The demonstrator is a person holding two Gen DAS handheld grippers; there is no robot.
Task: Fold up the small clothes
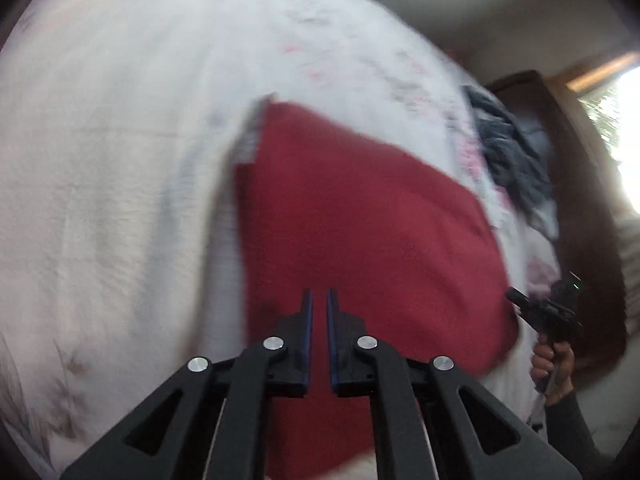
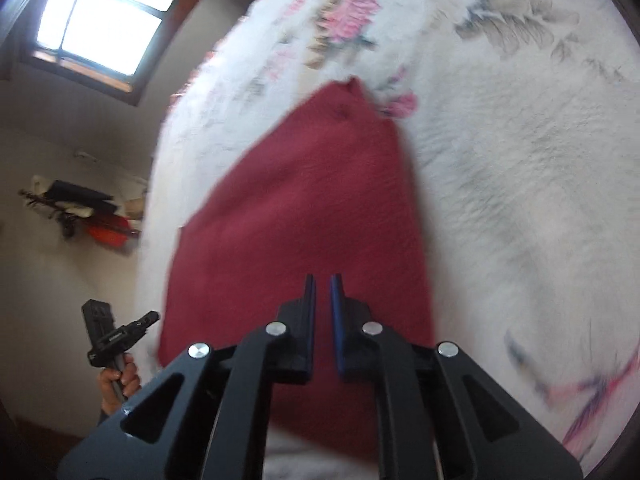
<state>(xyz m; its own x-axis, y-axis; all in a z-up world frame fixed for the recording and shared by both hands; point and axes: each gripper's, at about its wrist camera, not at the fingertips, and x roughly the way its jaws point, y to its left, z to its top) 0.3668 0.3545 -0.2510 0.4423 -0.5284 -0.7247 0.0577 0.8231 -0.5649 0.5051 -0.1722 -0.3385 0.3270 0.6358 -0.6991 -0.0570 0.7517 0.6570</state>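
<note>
On the white floral bedspread [image 1: 120, 160], red cloth [image 1: 360, 220] lies flat, centre frame. Dark clothes pile [image 1: 516, 160] at 2 o'clock. Left gripper [image 1: 318, 300] and right gripper [image 2: 322, 284] over the cloth's near edge, fingers narrow, nothing between them.

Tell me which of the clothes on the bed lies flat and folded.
The red cloth, a neat flat rectangle on the white floral bedcover. The dark grey clothes sit crumpled in a heap at the bed's edge.
</note>
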